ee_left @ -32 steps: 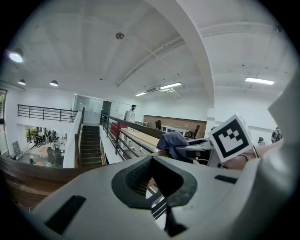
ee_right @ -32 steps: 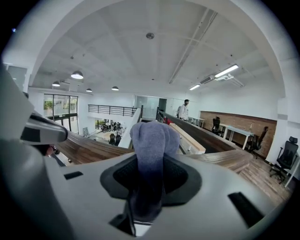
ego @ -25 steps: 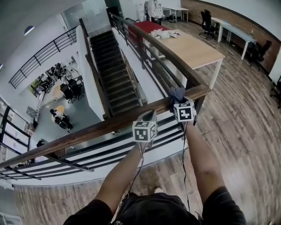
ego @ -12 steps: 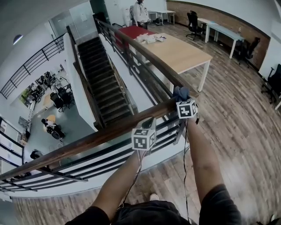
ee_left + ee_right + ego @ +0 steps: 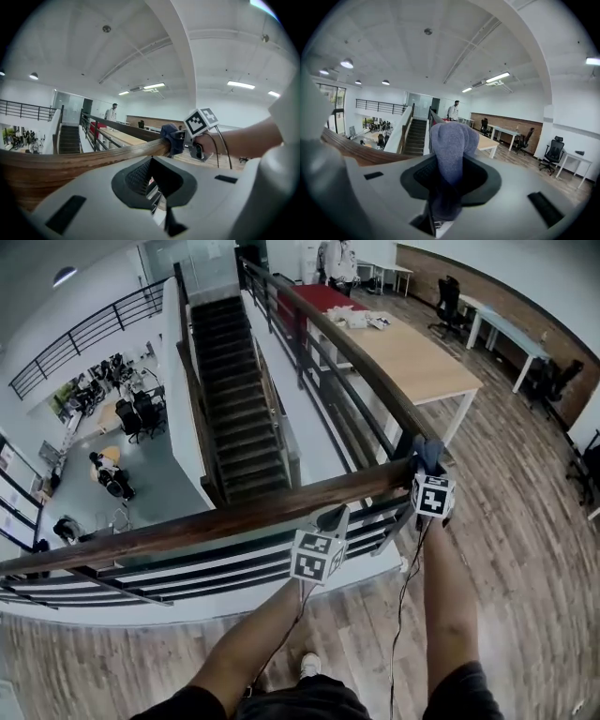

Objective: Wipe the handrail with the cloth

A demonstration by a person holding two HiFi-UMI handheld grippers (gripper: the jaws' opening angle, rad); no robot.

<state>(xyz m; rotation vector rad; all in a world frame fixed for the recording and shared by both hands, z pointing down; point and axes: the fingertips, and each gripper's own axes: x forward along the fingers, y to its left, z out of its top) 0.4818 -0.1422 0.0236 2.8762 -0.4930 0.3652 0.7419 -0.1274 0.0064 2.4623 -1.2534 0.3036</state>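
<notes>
**Cloth at the corner of the mezzanine handrail.**
The right tongs are clamped tight on the blue-grey cloth. The cloth lies against the wooden handrail at the corner where it meets a second rail. The left tongs, jaws drawn together with nothing between them, touch the same rail just to the left. A long worktop stands beyond.
</notes>
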